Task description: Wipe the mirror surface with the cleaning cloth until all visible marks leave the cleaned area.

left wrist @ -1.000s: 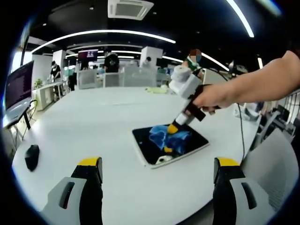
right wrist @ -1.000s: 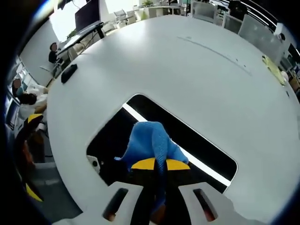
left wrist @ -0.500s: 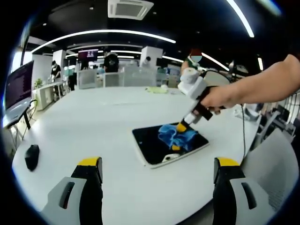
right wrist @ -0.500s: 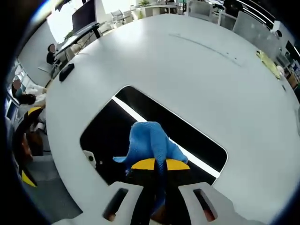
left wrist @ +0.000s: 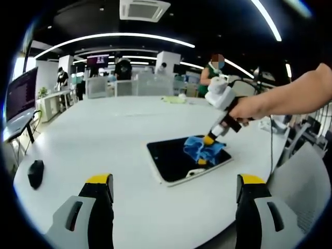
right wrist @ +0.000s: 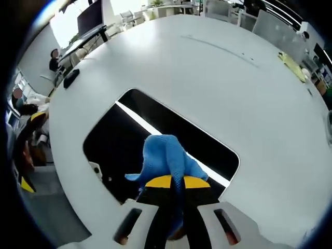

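On white table [left wrist: 104,135], right gripper [right wrist: 174,181] clamping blue cloth [right wrist: 166,158] on mirror [right wrist: 124,135], left gripper [left wrist: 174,199] spread, mouse [left wrist: 35,174] aside

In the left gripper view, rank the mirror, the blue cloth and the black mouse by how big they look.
1. mirror
2. blue cloth
3. black mouse

The mouse lies nearer the camera and at the fisheye edge, so its true size against the cloth is uncertain.

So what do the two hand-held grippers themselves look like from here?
Left hand-held gripper: two grey jaws with black inner faces and yellow tips. Right hand-held gripper: white boxy body, black neck, yellow-tipped jaws; a dark cable hangs below the person's bare forearm. No sleeve shows.
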Available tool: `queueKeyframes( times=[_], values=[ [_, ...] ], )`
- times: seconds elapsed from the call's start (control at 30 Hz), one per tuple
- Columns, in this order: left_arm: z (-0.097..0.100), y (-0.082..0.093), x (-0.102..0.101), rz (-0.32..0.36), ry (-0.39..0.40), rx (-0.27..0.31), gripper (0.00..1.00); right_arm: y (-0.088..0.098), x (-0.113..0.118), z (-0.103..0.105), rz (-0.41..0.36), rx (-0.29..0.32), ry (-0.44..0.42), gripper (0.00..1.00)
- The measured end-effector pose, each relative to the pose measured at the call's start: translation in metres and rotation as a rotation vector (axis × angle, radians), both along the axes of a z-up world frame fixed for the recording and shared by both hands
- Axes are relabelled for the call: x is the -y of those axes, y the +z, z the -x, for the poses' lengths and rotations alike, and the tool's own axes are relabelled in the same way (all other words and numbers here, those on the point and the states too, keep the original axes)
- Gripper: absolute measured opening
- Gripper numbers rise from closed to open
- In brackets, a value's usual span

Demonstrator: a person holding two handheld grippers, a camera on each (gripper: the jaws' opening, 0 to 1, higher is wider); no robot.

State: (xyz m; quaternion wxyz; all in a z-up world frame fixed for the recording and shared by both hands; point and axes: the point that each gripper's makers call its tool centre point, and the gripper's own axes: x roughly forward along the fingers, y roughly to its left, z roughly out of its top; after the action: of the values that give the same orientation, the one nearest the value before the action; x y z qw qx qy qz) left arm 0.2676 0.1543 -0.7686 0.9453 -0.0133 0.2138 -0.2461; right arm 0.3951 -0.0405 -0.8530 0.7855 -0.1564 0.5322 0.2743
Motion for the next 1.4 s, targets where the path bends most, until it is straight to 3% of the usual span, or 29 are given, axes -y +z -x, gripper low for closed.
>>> queueKeyframes(
  times=[0.7, 1.4],
  values=[
    [0.001, -0.001, 0.0, -0.005, -0.003, -0.005, 0.99, -0.002, 0.042, -0.001, 0.014, -0.016, -0.047, 0.01],
    [0.002, -0.004, 0.004, -0.033, -0.035, -0.005, 0.99, -0.002, 0.045, -0.001, 0.005, -0.023, -0.065, 0.01]
  ],
)
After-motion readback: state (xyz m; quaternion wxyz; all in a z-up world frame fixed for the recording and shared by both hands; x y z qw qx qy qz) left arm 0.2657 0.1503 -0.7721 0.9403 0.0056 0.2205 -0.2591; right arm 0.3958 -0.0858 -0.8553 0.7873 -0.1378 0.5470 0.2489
